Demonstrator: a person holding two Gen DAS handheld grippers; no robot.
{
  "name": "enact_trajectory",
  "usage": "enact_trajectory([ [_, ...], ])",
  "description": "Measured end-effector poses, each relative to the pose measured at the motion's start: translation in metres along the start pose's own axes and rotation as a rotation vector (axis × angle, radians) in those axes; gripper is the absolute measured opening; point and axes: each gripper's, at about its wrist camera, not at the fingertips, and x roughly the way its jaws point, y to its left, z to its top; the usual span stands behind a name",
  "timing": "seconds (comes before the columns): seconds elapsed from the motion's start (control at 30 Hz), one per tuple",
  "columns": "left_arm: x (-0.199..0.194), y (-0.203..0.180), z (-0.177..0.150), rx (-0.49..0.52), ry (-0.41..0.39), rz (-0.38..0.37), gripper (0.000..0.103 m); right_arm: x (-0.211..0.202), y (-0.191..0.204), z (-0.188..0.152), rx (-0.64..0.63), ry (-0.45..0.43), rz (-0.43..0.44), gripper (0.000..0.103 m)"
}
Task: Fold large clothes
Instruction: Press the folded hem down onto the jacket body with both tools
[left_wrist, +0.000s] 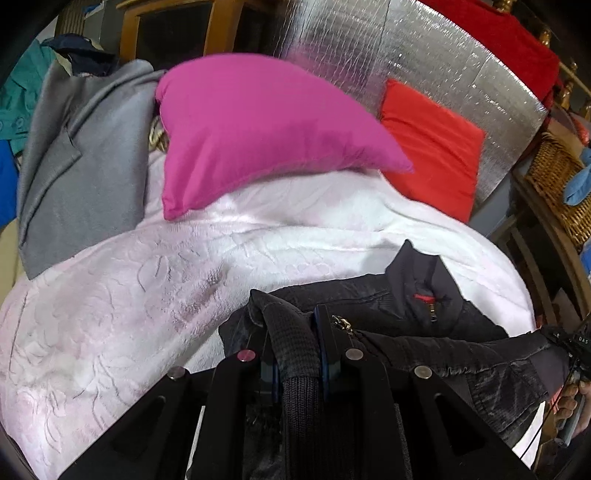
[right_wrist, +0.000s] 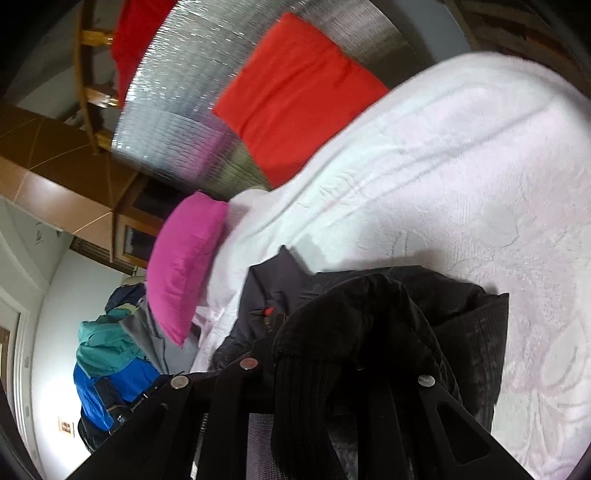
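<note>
A black jacket (left_wrist: 436, 332) with a zip and a small red tag lies on the pale pink bedspread (left_wrist: 122, 295). My left gripper (left_wrist: 293, 321) is shut on its ribbed knit hem, which runs up between the two fingers. In the right wrist view the same black jacket (right_wrist: 424, 317) bunches over my right gripper (right_wrist: 332, 354), which is shut on a ribbed black cuff or hem; the fingertips are hidden by the cloth. At the right edge of the left wrist view, a hand (left_wrist: 570, 402) holds the other gripper.
A magenta pillow (left_wrist: 251, 125) and a red pillow (left_wrist: 432, 147) rest at the head of the bed against a silver quilted panel (left_wrist: 424, 55). A grey coat (left_wrist: 81, 155) lies at the left with teal and blue clothes (right_wrist: 110, 362). A wicker basket (left_wrist: 557, 177) stands at the right.
</note>
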Motion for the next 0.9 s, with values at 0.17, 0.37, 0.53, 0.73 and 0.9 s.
enact_trajectory([
  [0.17, 0.023, 0.002, 0.002, -0.009, 0.037, 0.011, 0.017, 0.019, -0.017, 0.003, 0.032, 0.021, -0.016, 0.016],
  [0.37, 0.031, 0.002, 0.004, -0.005, 0.051, 0.014, 0.017, 0.026, -0.022, 0.006, 0.064, 0.041, -0.026, 0.016],
  [0.53, 0.034, 0.004, 0.004, 0.000, 0.054, 0.021, 0.017, 0.029, -0.024, 0.011, 0.091, 0.059, -0.008, 0.016],
  [0.73, 0.034, -0.002, -0.002, 0.042, 0.038, 0.065, 0.017, 0.033, -0.030, 0.008, 0.118, 0.063, -0.018, 0.017],
  [0.9, 0.035, -0.002, -0.001, 0.057, 0.032, 0.070, 0.017, 0.034, -0.025, 0.012, 0.111, 0.075, -0.033, 0.017],
])
